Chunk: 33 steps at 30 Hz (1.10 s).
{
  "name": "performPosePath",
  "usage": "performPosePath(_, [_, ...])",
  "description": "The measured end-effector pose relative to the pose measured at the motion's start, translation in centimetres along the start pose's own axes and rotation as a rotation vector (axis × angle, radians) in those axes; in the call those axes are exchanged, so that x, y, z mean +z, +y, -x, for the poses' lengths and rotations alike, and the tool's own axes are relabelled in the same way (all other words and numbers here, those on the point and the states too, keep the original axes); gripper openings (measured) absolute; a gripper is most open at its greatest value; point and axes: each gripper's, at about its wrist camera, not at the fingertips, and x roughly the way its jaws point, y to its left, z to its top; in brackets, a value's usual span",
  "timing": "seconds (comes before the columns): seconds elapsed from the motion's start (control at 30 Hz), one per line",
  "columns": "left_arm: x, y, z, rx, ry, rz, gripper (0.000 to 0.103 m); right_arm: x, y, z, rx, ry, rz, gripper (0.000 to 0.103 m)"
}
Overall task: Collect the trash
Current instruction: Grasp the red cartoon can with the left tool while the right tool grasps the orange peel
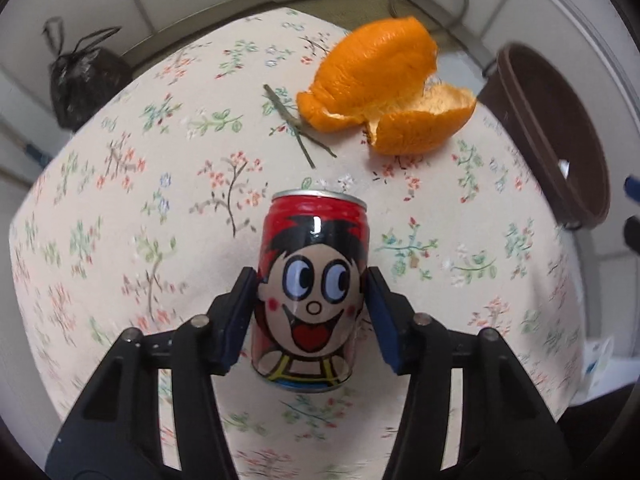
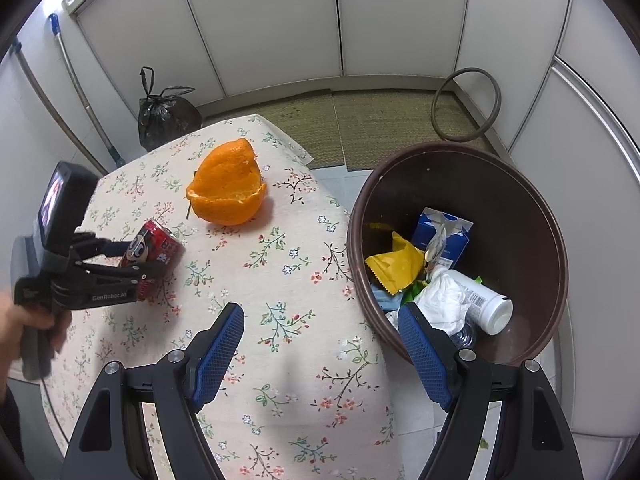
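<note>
A red drink can [image 1: 310,292] with a cartoon face is between the pads of my left gripper [image 1: 310,280], which is shut on it just above the floral tablecloth [image 1: 120,208]. The can [image 2: 154,252] and left gripper [image 2: 132,264] also show at the left of the right wrist view. An orange peel [image 1: 384,88] with a green stem [image 1: 298,126] lies beyond the can; the peel [image 2: 228,190] also shows in the right wrist view. My right gripper [image 2: 320,348] is open and empty over the table's right edge, beside the brown trash bin [image 2: 520,184].
The bin holds a yellow wrapper [image 2: 394,266], a blue carton [image 2: 442,232], tissue and a white bottle [image 2: 486,304]. A tied black bag [image 2: 166,116] stands on the floor behind the table. Mop handles [image 2: 76,80] lean at the left. A ring [image 2: 466,104] lies on the mat.
</note>
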Motion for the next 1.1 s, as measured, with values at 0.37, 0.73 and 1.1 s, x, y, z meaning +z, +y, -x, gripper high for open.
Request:
performPosePath(0.37, [-10.2, 1.1, 10.3, -0.016, -0.248, 0.248, 0.056, 1.8, 3.4, -1.0, 0.032, -0.003, 0.075, 0.081])
performPosePath(0.73, [-11.9, 4.2, 11.2, -0.061, -0.351, 0.373, 0.056, 9.0, 8.1, -6.9, 0.054, -0.029, 0.394, 0.081])
performPosePath(1.1, [-11.6, 6.2, 9.4, -0.07, -0.319, 0.431, 0.056, 13.0, 9.2, -14.3, 0.181, 0.025, 0.412, 0.081])
